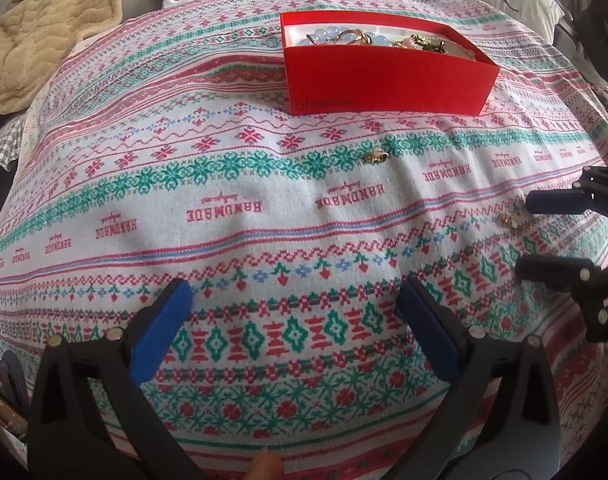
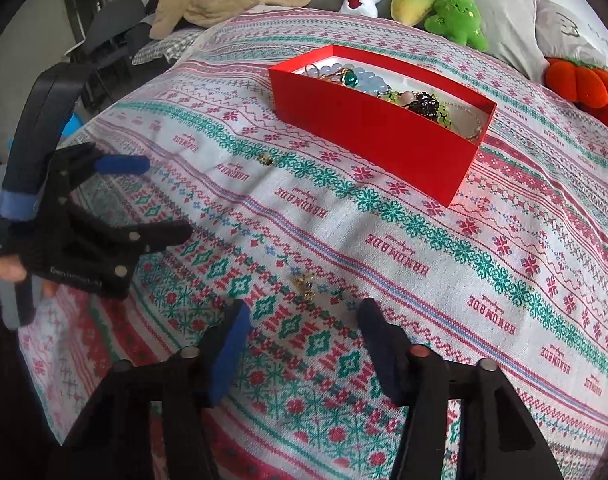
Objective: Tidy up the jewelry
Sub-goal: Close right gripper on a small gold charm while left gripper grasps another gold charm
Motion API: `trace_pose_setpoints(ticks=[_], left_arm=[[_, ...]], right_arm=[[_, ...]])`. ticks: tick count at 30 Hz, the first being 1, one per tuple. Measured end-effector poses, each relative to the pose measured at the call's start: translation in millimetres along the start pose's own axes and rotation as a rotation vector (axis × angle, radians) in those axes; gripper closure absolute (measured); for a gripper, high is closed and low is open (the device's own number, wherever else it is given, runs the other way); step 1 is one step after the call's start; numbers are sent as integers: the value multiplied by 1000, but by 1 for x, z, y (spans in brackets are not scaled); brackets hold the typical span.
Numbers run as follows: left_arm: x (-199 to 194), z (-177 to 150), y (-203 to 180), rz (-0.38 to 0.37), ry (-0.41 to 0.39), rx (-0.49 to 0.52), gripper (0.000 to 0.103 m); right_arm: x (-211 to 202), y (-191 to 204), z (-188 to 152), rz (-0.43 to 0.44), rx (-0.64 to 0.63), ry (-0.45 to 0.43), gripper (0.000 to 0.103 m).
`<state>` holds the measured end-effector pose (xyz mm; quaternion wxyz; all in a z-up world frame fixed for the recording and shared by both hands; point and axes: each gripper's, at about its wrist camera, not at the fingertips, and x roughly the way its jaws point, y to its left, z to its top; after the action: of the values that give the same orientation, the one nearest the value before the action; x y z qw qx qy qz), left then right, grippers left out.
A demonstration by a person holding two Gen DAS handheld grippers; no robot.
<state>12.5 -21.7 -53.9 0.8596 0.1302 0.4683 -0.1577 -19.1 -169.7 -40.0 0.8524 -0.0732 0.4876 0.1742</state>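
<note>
Red box (image 2: pixel 383 152): set on the cloth (image 2: pixel 503 280), already filled with beads and bracelets. Two gold pieces are left outside: one (image 2: pixel 304 282) just ahead of the right gripper (image 2: pixel 304 322), one (image 1: pixel 375 156) nearer the box. Right gripper: half open, nothing held (piece not yet touched). Left gripper (image 1: pixel 294 300): wide open, empty.

Your two wrist views look steeply down, close over the patterned cloth (image 1: pixel 264 184) (both share the red box (image 2: pixel 383 136) beyond).
</note>
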Motion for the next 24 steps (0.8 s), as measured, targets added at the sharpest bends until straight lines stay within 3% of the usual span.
trace_pose_setpoints(ticks=[10, 14, 24], left_arm=[[4, 5, 2, -10, -2, 3, 0], [5, 8, 2, -7, -9, 9, 0], [6, 27, -2, -65, 19, 55, 4]], right_arm=[[6, 2, 6, -27, -36, -12, 76], [8, 7, 7, -19, -62, -1, 91], [2, 2, 14, -33, -44, -14, 96]])
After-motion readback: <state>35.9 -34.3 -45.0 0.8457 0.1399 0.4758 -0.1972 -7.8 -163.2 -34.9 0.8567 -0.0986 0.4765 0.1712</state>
